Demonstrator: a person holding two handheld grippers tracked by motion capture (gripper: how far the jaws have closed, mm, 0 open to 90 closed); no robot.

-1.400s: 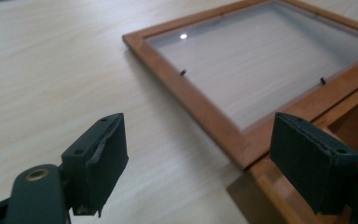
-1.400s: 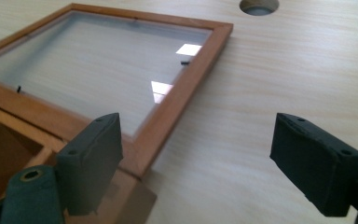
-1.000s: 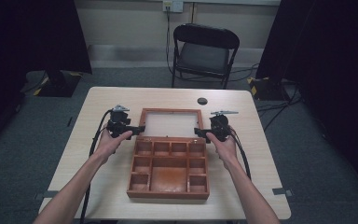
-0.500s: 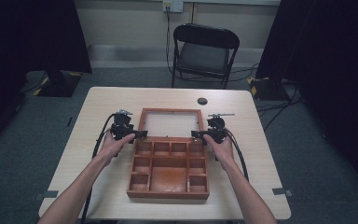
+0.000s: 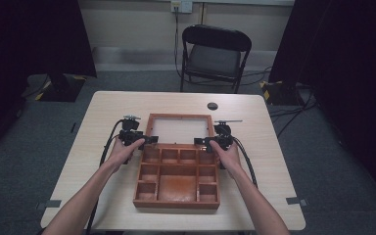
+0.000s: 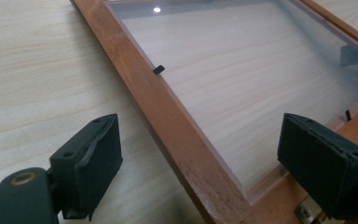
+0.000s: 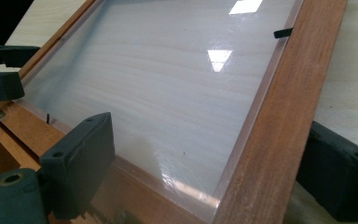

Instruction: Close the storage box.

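An open wooden box (image 5: 176, 201) with several compartments lies mid-table. Its glass-paned lid (image 5: 178, 117) is folded back flat on the far side. My left gripper (image 5: 149, 140) is at the lid's left side near the hinge. In the left gripper view the left gripper (image 6: 205, 163) is open, jaws astride the lid's wooden rail (image 6: 177, 135) without touching it. My right gripper (image 5: 200, 142) is at the lid's right side. In the right gripper view the right gripper (image 7: 214, 168) is also open, and the right rail (image 7: 279, 107) passes between its jaws.
A small black round object (image 5: 212, 105) sits on the table (image 5: 103, 112) beyond the lid. A black chair (image 5: 215, 54) stands behind the far edge. A metal hinge (image 6: 307, 212) joins lid and box. Bare tabletop flanks the box.
Both grippers have moved inward and slightly toward me, closing in on the lid's two side rails near the hinge. The box and lid have not moved.
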